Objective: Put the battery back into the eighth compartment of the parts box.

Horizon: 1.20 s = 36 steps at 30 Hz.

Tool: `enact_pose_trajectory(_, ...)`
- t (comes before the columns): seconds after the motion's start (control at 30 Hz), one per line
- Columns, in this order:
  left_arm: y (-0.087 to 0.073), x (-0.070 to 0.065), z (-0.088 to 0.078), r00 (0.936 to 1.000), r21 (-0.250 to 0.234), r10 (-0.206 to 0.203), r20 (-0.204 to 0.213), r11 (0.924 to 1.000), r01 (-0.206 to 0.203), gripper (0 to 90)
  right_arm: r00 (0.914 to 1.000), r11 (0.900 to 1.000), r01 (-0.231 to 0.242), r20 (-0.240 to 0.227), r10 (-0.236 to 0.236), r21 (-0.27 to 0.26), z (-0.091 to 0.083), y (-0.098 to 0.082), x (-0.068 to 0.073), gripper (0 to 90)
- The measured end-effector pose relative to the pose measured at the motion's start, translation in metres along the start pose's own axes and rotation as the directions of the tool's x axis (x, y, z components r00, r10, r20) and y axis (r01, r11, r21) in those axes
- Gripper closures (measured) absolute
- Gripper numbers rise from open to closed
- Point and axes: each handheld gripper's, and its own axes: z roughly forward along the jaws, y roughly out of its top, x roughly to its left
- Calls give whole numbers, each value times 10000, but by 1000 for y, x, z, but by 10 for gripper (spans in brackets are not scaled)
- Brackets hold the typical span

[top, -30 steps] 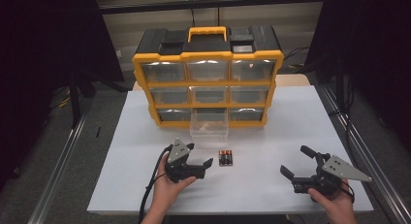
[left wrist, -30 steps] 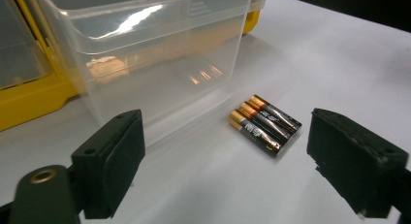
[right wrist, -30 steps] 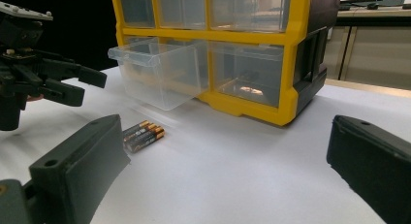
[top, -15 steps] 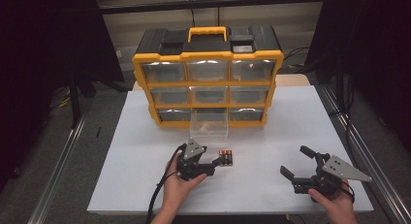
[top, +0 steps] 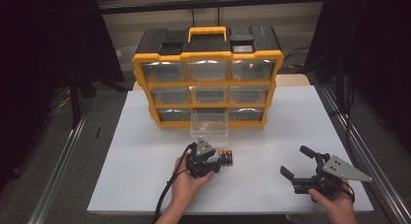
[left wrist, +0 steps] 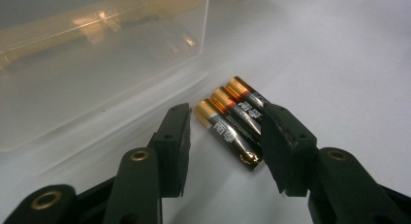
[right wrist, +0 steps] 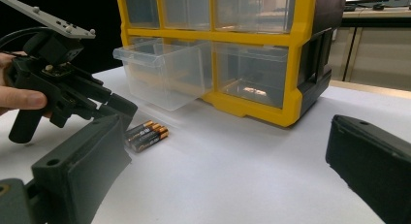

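Note:
Three AAA batteries (top: 226, 157) (left wrist: 232, 120) (right wrist: 145, 133) lie side by side on the white table (top: 140, 156), just in front of a pulled-out clear drawer (top: 209, 124) (left wrist: 97, 64) (right wrist: 165, 73). My left gripper (top: 215, 162) (left wrist: 226, 118) (right wrist: 127, 110) is low over them. Its jaws have just been closing and now straddle the near ends of the batteries; the left jaw still stands clear of them. My right gripper (top: 295, 161) (right wrist: 223, 151) rests wide open and empty near the table's front right.
A yellow and black organizer (top: 208, 83) (right wrist: 261, 40) with clear drawers stands at the back middle of the table; its bottom middle drawer is the open one. A cable trails from the left gripper toward the front edge.
My left gripper has slid right up to the batteries and its jaws have narrowed around them. The right gripper has stayed put.

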Motion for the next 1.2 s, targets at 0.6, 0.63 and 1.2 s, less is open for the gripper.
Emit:
enact_pose_trajectory(0.6,-3,5,1,9985,667,-288,-465,9973,318,647,10000,10000,-61,-29,61,-7,-1,0,0,3)
enact_pose_trajectory(0.63,-5,7,1,9974,788,-451,-558,9957,494,651,10000,10000,-65,-36,65,-8,-1,0,0,3)
enact_pose_trajectory(1.2,-4,11,1,9931,643,-1002,-605,9925,1041,774,10000,10000,-31,-68,31,15,-2,0,1,3)
